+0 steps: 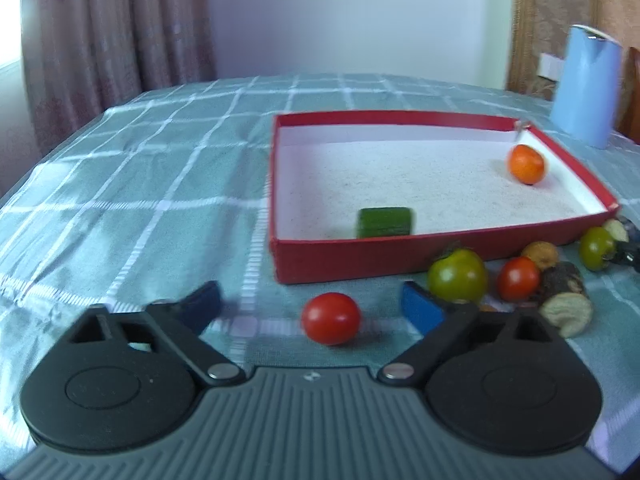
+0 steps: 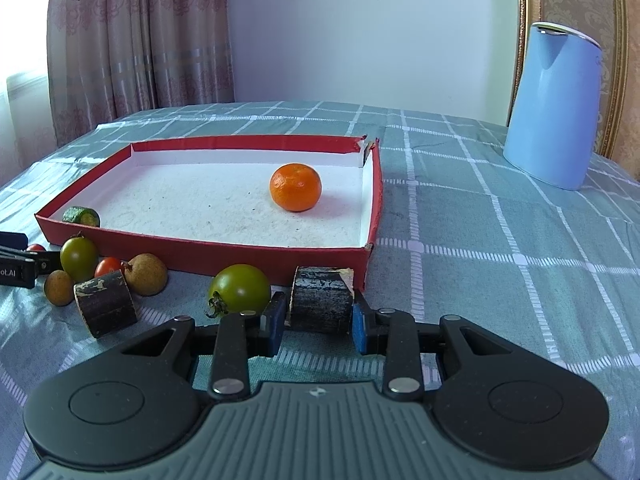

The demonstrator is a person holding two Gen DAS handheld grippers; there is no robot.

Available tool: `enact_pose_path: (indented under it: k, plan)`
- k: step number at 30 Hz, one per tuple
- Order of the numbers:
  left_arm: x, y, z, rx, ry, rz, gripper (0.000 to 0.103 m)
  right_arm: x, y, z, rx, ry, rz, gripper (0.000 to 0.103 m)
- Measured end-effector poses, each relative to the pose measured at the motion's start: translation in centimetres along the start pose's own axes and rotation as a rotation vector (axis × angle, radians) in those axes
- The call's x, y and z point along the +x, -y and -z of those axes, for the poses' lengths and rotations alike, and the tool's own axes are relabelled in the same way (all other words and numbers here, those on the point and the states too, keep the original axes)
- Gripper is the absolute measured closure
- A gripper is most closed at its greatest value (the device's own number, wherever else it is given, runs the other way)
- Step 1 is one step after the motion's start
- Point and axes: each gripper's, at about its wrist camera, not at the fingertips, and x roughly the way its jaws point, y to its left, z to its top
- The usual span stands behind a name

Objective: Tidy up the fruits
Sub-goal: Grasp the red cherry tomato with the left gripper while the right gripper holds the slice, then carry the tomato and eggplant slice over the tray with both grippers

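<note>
Fruit sorting looks barely begun. Inside the red box I see only an orange and a green cucumber chunk; the rest lie on the tabletop in front of the box.

My left hand-held gripper is spread wide around a red tomato, not touching it. My right hand-held gripper brackets a dark cut chunk; I cannot tell whether it grips.

The left view is blurred, and the fruit at its right edge is hard to identify.

left gripper cut off by frame edge; cucumber piece half hidden behind tray wall.
</note>
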Motion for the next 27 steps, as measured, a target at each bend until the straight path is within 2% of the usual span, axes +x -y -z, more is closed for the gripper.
enact_pose_path:
  k: [2, 3, 6, 14, 16, 21, 27]
  plan:
    - [-0.4, 0.5, 0.2, 0.024, 0.016, -0.008, 0.026, -0.2, 0.1, 0.0, 0.005, 0.012, 0.002, 0.071]
    - [-0.6, 0.7, 0.2, 0.034, 0.023, -0.006, 0.036, -0.3, 0.1, 0.0, 0.01, 0.016, 0.003, 0.072]
    - [-1.2, 1.2, 0.4, 0.041, 0.037, 0.001, 0.055, -0.7, 0.1, 0.2, 0.022, 0.029, -0.006, 0.071]
    - [-2.7, 2.1, 0.9, 0.051, 0.076, -0.02, 0.072, -1.7, 0.0, 0.4, 0.031, 0.07, 0.003, 0.071]
    - [-3.2, 2.2, 0.8, 0.044, 0.09, -0.02, 0.082, -2.1, -0.1, 0.4, 0.029, 0.085, 0.006, 0.072]
    - [-4.5, 2.2, 0.2, 0.03, 0.117, 0.017, 0.082, -2.9, -0.3, 0.4, 0.013, 0.118, 0.017, 0.072]
    - [-5.0, 2.9, -1.2, 0.049, 0.149, 0.023, 0.082, -3.5, -0.7, -0.6, 0.002, 0.148, 0.011, 0.072]
